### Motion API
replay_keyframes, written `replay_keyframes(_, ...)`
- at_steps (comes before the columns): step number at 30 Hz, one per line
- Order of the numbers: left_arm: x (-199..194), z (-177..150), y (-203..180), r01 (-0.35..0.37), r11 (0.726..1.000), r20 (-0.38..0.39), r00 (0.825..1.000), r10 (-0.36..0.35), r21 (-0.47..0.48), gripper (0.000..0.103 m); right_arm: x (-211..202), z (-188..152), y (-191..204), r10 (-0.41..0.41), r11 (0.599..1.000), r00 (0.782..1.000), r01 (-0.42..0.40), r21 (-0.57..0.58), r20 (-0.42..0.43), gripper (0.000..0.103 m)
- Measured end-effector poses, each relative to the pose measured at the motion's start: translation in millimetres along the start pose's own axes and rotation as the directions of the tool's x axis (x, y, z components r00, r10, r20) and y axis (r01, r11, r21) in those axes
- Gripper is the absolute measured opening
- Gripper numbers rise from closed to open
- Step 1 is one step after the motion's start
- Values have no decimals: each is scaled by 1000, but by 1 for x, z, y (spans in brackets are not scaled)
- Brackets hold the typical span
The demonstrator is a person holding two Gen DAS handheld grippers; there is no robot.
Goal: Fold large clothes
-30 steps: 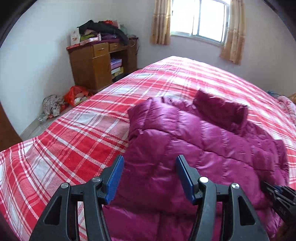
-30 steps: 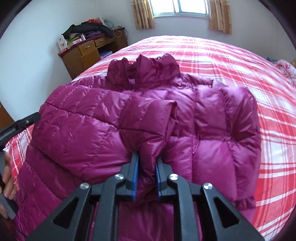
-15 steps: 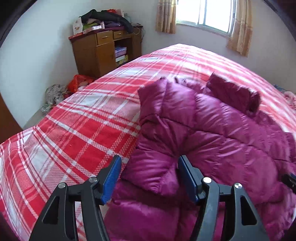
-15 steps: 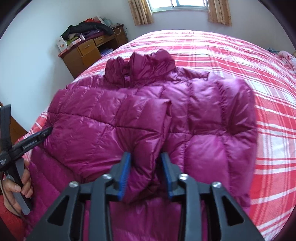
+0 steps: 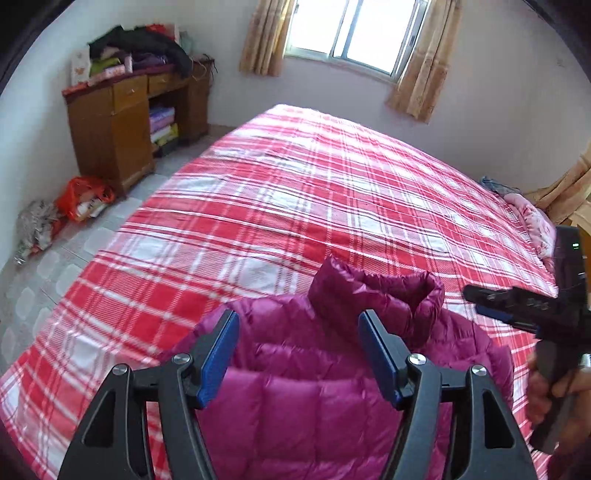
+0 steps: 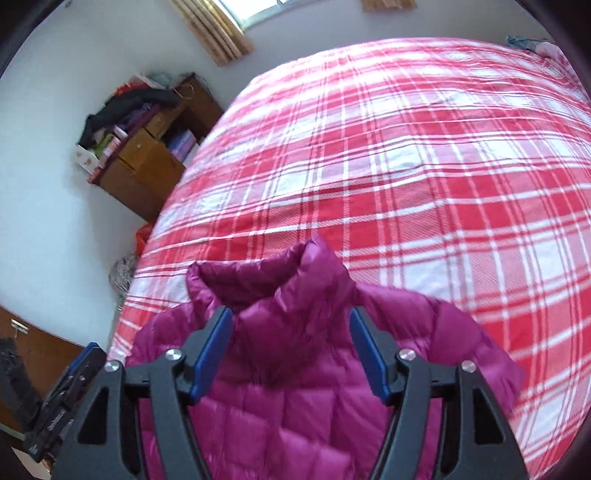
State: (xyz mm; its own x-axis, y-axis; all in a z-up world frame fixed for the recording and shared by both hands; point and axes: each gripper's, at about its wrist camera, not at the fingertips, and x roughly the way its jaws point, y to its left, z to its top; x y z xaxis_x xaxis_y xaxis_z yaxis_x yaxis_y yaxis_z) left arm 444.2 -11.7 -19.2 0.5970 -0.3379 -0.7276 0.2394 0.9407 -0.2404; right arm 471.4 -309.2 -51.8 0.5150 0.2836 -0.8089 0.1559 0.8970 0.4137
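Observation:
A magenta quilted down jacket (image 5: 332, 373) lies on the near part of a red and white plaid bed (image 5: 314, 206), its stand-up collar (image 5: 376, 291) pointing away from me. It also shows in the right wrist view (image 6: 295, 369), collar (image 6: 266, 280) at the far end. My left gripper (image 5: 298, 332) is open and empty above the jacket's upper body. My right gripper (image 6: 290, 330) is open and empty just behind the collar. The right gripper shows at the right edge of the left wrist view (image 5: 524, 306), and the left gripper at the lower left of the right wrist view (image 6: 62, 398).
A wooden desk (image 5: 125, 122) piled with clothes stands by the left wall, with bags (image 5: 85, 197) on the tiled floor beside it. A curtained window (image 5: 354, 33) is behind the bed. A pink pillow (image 5: 535, 221) lies at the bed's far right.
My right gripper let go of the jacket fold and opened wide. Both grippers moved up along the jacket toward the collar. The left stayed open.

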Motion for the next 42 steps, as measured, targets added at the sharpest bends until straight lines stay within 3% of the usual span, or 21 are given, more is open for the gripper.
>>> replay_keyframes(4, 26, 16, -3, 13, 1000, -45, 999, -15, -26, 68, 40, 9, -6, -27, 998, 996, 31, 47, -82, 68)
replay_keyframes(5, 32, 20, -4, 13, 999, -55, 998, -14, -32, 68, 46, 8, -8, -17, 999, 995, 22, 49, -96, 64)
replay_keyframes(7, 39, 26, -8, 5, 1000, -65, 998, -6, -28, 68, 48, 2, -14, 23, 999, 994, -20, 34, -107, 45)
replay_keyframes(8, 44, 30, -11, 1, 1000, -69, 998, -2, -18, 68, 45, -1, -17, 26, 999, 993, -24, 23, -111, 28)
replay_keyframes(9, 47, 34, -14, -5, 1000, -73, 997, 5, -8, 68, 40, -5, -19, 20, 1000, 993, -20, 7, -112, 19)
replay_keyframes(15, 74, 44, -38, -28, 999, -111, 993, 31, 34, 68, 13, -39, -64, -53, 998, 995, 49, -50, -80, 13)
replay_keyframes(18, 82, 37, -50, -15, 999, -122, 992, 20, 42, 67, 16, -53, -91, -3, 1000, 999, 2, -24, -53, 3)
replay_keyframes(22, 83, 23, -65, -12, 996, -129, 991, 23, 86, 68, 8, -65, -99, 30, 998, 999, -28, -54, 35, 2)
replay_keyframes(26, 87, 4, -64, -43, 996, -128, 990, 53, 79, 67, 6, -79, -82, -33, 982, 990, 57, -180, 136, 2)
replay_keyframes(30, 99, -21, -52, -125, 990, -171, 976, 135, 64, 67, 8, -82, -75, -64, 973, 984, 99, -207, 168, 2)
replay_keyframes(32, 96, -35, -42, -179, 983, -173, 968, 184, 41, 52, 11, -80, -77, -55, 976, 985, 88, -200, 165, 2)
replay_keyframes(40, 86, -68, -20, -203, 973, -89, 977, 194, -109, 49, 8, -77, -73, -61, 978, 988, 87, -188, 142, 5)
replay_keyframes(42, 86, -75, -25, -228, 969, -35, 974, 226, -93, 49, -17, -76, -75, -65, 989, 977, 91, -118, 205, 7)
